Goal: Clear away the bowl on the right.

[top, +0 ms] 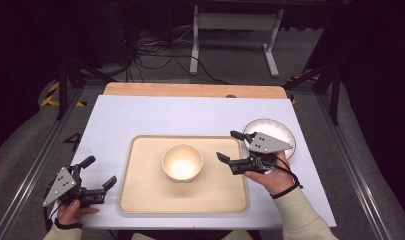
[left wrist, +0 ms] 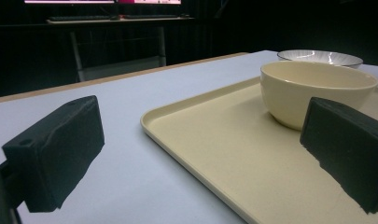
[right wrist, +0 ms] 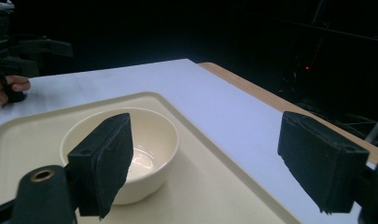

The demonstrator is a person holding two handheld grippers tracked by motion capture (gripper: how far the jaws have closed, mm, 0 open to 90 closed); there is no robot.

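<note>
Bowl (top: 182,161): one only, cream, upright and empty, standing near the middle of the one cream tray (top: 140,192) at the centre of the high view.

Going outward from the fingers: the right gripper (top: 227,146), right of centre in the high view, has its two jaws spread wide with nothing between them. They hang over the tray's right edge, pointing left toward the bowl and apart from it. In the right gripper view one black pad (right wrist: 105,161) stands in front of the bowl at lower left, the other at lower right over the white table top (right wrist: 130,79). The right hand (top: 267,177) grips the handle just behind.

The left gripper (top: 100,172), at the lower left of the high view, is also wide open and holds nothing. Its jaws sit over the white surface just left of the tray. In the left gripper view one pad (left wrist: 56,151) is over the table, the other over the tray. The left hand (top: 70,210) holds it at the bottom edge.

One white plate (top: 280,131) with a dark rim lies right of the tray, partly under the right gripper.
</note>
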